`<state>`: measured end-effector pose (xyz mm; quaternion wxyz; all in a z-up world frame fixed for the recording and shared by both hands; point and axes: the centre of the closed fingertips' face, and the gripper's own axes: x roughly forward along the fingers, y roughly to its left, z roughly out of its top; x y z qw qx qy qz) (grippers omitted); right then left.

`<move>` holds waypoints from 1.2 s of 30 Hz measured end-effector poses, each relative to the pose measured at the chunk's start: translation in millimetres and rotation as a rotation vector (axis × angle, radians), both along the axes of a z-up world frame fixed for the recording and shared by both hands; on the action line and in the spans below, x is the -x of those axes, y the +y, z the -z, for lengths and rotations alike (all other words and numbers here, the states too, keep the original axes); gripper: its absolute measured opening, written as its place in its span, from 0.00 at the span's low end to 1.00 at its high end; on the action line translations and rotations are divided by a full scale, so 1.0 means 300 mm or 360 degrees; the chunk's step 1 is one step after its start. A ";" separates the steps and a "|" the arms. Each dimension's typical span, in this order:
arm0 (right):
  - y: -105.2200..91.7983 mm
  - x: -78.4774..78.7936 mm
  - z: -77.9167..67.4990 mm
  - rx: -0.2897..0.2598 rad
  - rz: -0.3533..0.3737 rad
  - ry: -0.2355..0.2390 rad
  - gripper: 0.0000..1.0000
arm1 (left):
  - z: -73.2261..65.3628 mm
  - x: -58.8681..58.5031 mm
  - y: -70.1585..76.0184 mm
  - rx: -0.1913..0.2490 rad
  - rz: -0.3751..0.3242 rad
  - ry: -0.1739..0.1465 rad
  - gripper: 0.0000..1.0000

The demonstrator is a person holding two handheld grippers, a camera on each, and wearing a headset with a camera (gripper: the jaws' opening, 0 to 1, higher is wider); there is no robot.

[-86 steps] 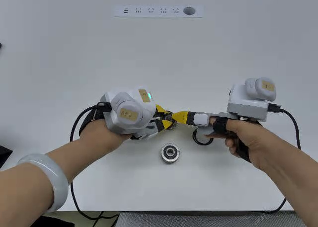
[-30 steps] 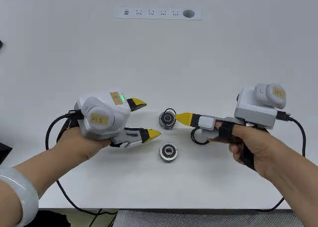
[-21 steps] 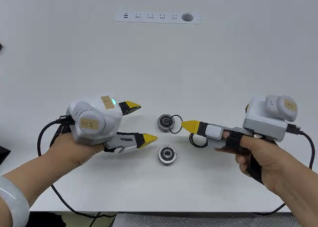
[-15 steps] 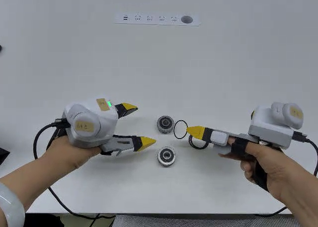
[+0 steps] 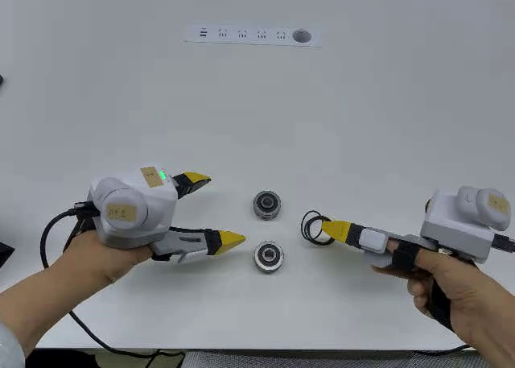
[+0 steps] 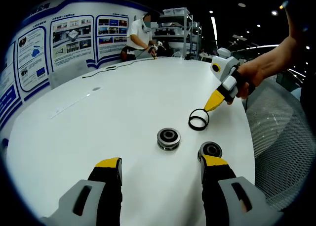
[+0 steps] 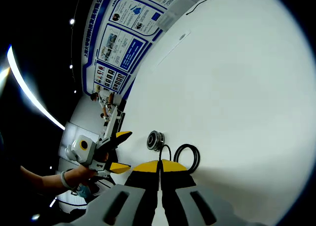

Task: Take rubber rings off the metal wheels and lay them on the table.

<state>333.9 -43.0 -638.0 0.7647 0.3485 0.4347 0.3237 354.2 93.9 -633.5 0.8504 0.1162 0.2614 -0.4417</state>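
Nearest, the left tongs [image 5: 216, 208] hover above the white worktop [image 5: 362, 142], spread wide and empty; the right tongs [image 5: 331, 227] are pressed together, pinching a thin rubber ring [image 7: 165, 146] at their yellow tips; that ring overlaps a second rubber ring [image 7: 186, 146] lying flat on the worktop beside those tips; between the tongs lie a near metal wheel [image 5: 269, 256] and, just beyond and apart from it, a far metal wheel [image 5: 268, 204]; farther back sits a power strip [image 5: 252, 35].
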 end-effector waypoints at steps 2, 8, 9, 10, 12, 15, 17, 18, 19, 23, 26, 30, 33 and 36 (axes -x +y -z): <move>-0.011 0.001 0.011 0.0024 0.0006 0.0003 0.02 | 0.002 0.002 0.008 0.0011 -0.0013 0.0008 0.65; -0.032 -0.006 0.031 0.0121 -0.0007 -0.0057 0.02 | 0.007 0.009 0.024 0.0010 -0.0036 0.0015 0.64; -0.035 -0.008 0.033 0.0146 -0.0012 -0.0077 0.02 | 0.008 0.010 0.027 0.0016 -0.0039 0.0017 0.64; -0.036 -0.008 0.033 0.0153 -0.0019 -0.0085 0.02 | 0.008 0.012 0.027 0.0021 -0.0041 0.0021 0.65; -0.042 -0.008 0.042 0.0186 -0.0040 -0.0107 0.04 | 0.009 0.015 0.030 0.0019 -0.0042 0.0020 0.65; -0.041 -0.002 0.042 0.0226 -0.0081 -0.0137 0.07 | 0.011 0.016 0.035 0.0036 -0.0052 0.0027 0.65; -0.043 0.000 0.041 0.0261 -0.0105 -0.0167 0.08 | 0.009 0.019 0.035 0.0051 -0.0055 0.0032 0.65; -0.044 0.000 0.041 0.0276 -0.0121 -0.0183 0.11 | 0.009 0.020 0.035 0.0059 -0.0057 0.0035 0.65; -0.044 0.003 0.039 0.0286 -0.0139 -0.0199 0.11 | 0.008 0.023 0.034 0.0071 -0.0057 0.0044 0.64; -0.044 0.004 0.033 0.0330 -0.0192 -0.0263 0.15 | 0.003 0.033 0.030 0.0095 -0.0052 0.0051 0.64; -0.038 0.012 0.027 0.0363 -0.0255 -0.0319 0.21 | -0.008 0.042 0.023 0.0122 -0.0049 0.0056 0.65; -0.027 0.018 0.008 0.0395 -0.0332 -0.0434 0.31 | -0.017 0.060 0.019 0.0157 -0.0039 0.0067 0.66; -0.018 0.025 -0.010 0.0439 -0.0402 -0.0549 0.37 | -0.018 0.070 0.023 0.0171 -0.0034 0.0068 0.68; -0.004 0.047 -0.021 0.0467 -0.0470 -0.0614 0.45 | -0.021 0.081 0.026 0.0191 -0.0031 0.0068 0.70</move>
